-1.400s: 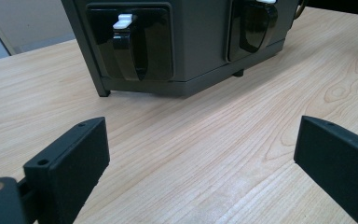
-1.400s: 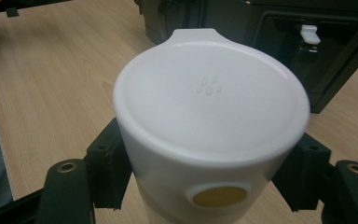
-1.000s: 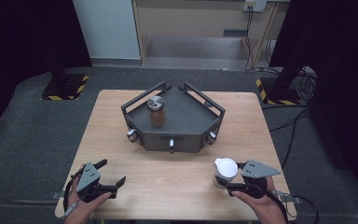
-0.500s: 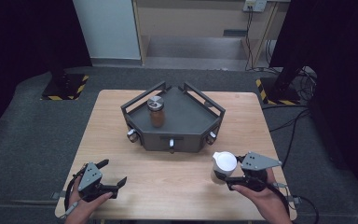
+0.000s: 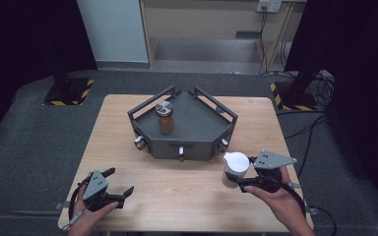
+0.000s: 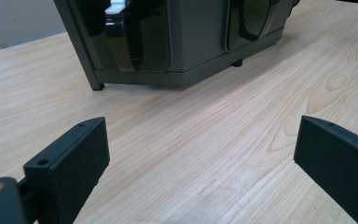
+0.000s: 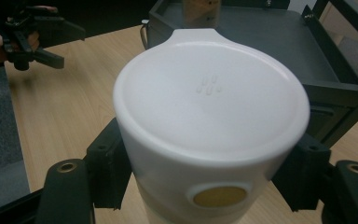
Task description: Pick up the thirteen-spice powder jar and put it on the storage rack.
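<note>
A white lidded container (image 5: 236, 164) (image 7: 209, 121) hangs just above the table at the front right, with my right gripper (image 5: 238, 178) (image 7: 205, 177) shut on its sides. A dark grey tray (image 5: 197, 129) with rails stands at the table's middle. On it stands a brown jar (image 5: 165, 117) with a silver lid, left of the tray's centre. My left gripper (image 5: 119, 182) (image 6: 200, 149) rests at the front left of the table, open, with nothing between its jaws. In the left gripper view the tray's front wall (image 6: 186, 42) lies ahead. The right gripper view shows the left gripper (image 7: 51, 42) far off.
The wooden table (image 5: 187, 196) has bare surface between the two grippers and in front of the tray. Knobs (image 5: 180, 153) stick out from the tray's front wall. Dark floor and yellow-black stand bases (image 5: 69, 91) lie beyond the table.
My right gripper has risen with the white container and drifted slightly toward the tray. The left gripper has stayed where it was.
</note>
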Demonstrator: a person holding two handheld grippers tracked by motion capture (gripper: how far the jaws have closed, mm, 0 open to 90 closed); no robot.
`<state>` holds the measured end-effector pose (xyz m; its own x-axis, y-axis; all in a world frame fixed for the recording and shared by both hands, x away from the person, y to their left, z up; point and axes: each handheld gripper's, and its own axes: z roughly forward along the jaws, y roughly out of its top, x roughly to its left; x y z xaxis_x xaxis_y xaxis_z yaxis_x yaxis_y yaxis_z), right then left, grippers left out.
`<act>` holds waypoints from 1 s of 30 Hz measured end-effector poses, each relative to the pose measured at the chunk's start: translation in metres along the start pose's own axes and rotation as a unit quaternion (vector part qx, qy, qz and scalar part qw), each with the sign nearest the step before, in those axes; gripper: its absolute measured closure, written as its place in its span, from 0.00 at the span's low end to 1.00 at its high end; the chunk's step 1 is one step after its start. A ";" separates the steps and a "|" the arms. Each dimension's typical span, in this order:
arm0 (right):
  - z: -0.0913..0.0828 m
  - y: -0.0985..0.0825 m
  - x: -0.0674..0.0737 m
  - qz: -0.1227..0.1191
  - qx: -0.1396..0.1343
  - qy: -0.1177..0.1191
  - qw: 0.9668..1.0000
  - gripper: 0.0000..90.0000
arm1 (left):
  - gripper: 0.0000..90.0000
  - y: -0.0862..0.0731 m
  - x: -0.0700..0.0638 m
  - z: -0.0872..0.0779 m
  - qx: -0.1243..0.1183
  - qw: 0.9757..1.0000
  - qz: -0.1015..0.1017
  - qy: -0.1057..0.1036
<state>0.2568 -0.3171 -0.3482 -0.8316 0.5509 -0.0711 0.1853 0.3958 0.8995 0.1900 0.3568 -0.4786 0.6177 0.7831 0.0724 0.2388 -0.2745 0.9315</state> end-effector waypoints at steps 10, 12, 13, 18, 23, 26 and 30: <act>-0.002 0.008 -0.001 0.001 0.003 -0.003 1.000 0.35 | 0.03 0.000 -0.001 -0.001 -0.001 1.000 0.003 -0.003; 0.000 0.008 -0.002 0.002 0.005 -0.002 1.000 0.35 | 0.03 0.000 -0.001 -0.002 -0.001 1.000 0.003 -0.003; 0.001 0.009 -0.002 0.003 0.005 -0.001 1.000 0.35 | 0.03 0.000 0.000 -0.002 -0.002 1.000 0.003 -0.002; 0.004 0.014 -0.006 0.004 0.004 0.012 1.000 0.35 | 0.03 -0.001 0.000 -0.002 -0.002 1.000 0.001 -0.002; 0.006 0.021 -0.010 0.002 -0.001 0.020 1.000 0.35 | 0.03 0.000 -0.001 -0.003 0.000 1.000 0.005 -0.002; 0.009 0.029 -0.013 -0.002 -0.005 0.024 1.000 0.35 | 0.03 -0.001 0.000 -0.004 -0.003 1.000 0.001 0.001; 0.012 0.039 -0.019 -0.005 -0.011 0.029 1.000 0.35 | 0.03 -0.002 0.001 -0.005 -0.005 1.000 -0.001 0.003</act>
<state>0.2860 -0.3028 -0.3170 -0.8621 0.5038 -0.0553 0.1666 0.3847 0.9079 0.1862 0.3611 -0.4782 0.6127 0.7869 0.0737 0.2325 -0.2686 0.9348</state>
